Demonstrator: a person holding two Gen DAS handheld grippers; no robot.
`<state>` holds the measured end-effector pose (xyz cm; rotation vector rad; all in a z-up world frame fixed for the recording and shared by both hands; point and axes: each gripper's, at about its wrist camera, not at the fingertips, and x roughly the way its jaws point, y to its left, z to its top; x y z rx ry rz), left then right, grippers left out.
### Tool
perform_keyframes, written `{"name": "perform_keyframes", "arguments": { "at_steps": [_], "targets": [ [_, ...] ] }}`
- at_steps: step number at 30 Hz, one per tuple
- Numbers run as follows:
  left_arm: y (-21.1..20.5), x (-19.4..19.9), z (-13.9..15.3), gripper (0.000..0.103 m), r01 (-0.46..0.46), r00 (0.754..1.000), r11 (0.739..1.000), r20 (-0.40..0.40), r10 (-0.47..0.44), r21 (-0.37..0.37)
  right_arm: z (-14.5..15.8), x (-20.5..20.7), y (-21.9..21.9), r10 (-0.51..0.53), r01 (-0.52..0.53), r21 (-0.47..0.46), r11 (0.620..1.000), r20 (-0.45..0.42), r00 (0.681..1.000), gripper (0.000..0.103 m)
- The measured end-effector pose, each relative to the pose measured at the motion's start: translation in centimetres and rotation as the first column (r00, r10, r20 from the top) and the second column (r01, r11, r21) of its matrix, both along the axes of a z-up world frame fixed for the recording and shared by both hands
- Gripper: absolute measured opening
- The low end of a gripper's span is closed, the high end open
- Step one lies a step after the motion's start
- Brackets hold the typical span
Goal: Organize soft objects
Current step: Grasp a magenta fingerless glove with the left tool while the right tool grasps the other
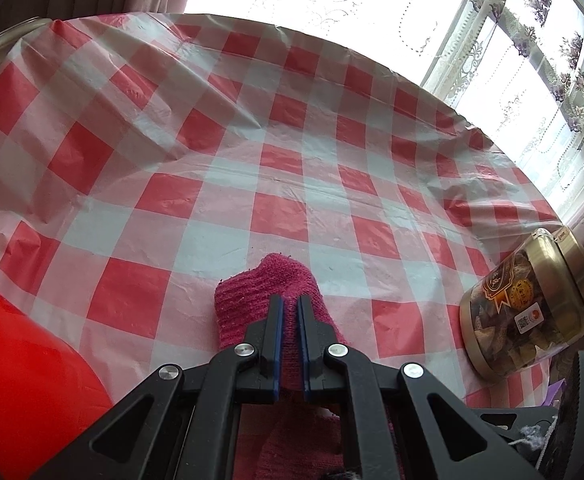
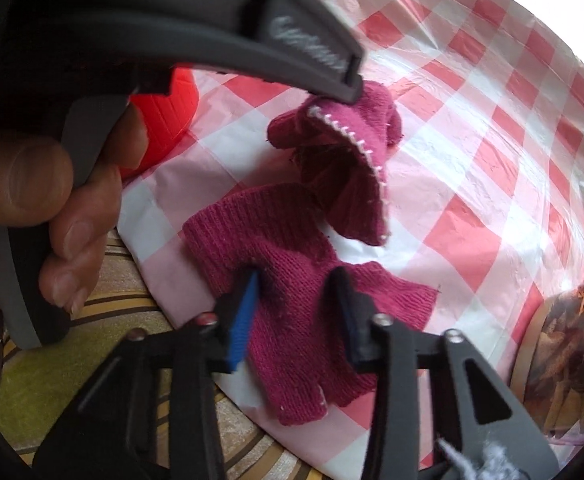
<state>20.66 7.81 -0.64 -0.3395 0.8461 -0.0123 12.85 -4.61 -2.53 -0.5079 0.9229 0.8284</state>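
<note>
At the lower centre of the left wrist view, my left gripper (image 1: pixel 289 308) is clenching a fold of the magenta knitted garment (image 1: pixel 265 292), its blue-lined pads pressed against the wool with only a thin strip of knit between them. Beyond the fingertips the garment is bunching up in a rounded hump on the red-and-white checked tablecloth (image 1: pixel 251 152), which is lying creased across the whole middle of that frame.

Item, right side of the same view: a clear jar with a gold lid (image 1: pixel 528 300), lying tilted on the cloth, well apart from the garment. Item, lower left: a bright orange-red container (image 1: pixel 15 340), only partly in frame. Item, top: lace curtains (image 1: pixel 532 40) hanging before a bright window.

Item, right wrist view, lower centre: my right gripper (image 2: pixel 298 280) is pinching the garment (image 2: pixel 279 240) at its ribbed lower part, the knit puckering between the blue pad (image 2: pixel 243 320) and the dark finger opposite; I am reading this as grasping, though the jaws are standing noticeably apart around the wool. Higher in that frame the garment is rising to a white-stitched edge (image 2: pixel 356 140), where the left gripper's grey body (image 2: pixel 312 60) is meeting it. At the left edge, a hand (image 2: pixel 51 208) is wrapping round a grey handle. The table edge is showing at lower left, with a patterned floor (image 2: pixel 123 276) below.
</note>
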Motion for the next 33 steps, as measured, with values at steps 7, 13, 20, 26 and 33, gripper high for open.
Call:
{"name": "perform_keyframes", "arguments": {
  "at_steps": [7, 13, 20, 26, 33],
  "targets": [
    [-0.1, -0.8, 0.8, 0.007, 0.0, 0.999, 1.0, 0.043, 0.001, -0.025, 0.8, 0.2, -2.4, -0.079, 0.081, 0.072, 0.994, -0.038, 0.996, 0.015],
    [-0.7, -1.7, 1.8, 0.007, 0.023, 0.996, 0.999, 0.088, -0.019, -0.04, 2.2, 0.1, -4.8, -0.162, 0.168, 0.133, 0.977, -0.057, 0.985, 0.015],
    [-1.7, -2.8, 3.3, 0.007, 0.044, 0.99, 0.998, 0.133, -0.038, -0.045, 3.9, 0.2, -8.3, -0.24, 0.25, 0.17, 0.953, -0.075, 0.968, 0.015],
    [-3.0, -4.4, 5.2, 0.007, 0.07, 0.984, 0.997, 0.169, -0.062, -0.044, 5.2, -0.9, -11.5, -0.289, 0.3, 0.208, 0.931, -0.081, 0.954, 0.015],
    [-5.3, -6.3, 7.5, 0.007, 0.11, 0.973, 0.993, 0.21, -0.098, -0.048, 6.5, -2.4, -15.1, -0.349, 0.358, 0.24, 0.902, -0.079, 0.934, 0.015]
  ]
}}
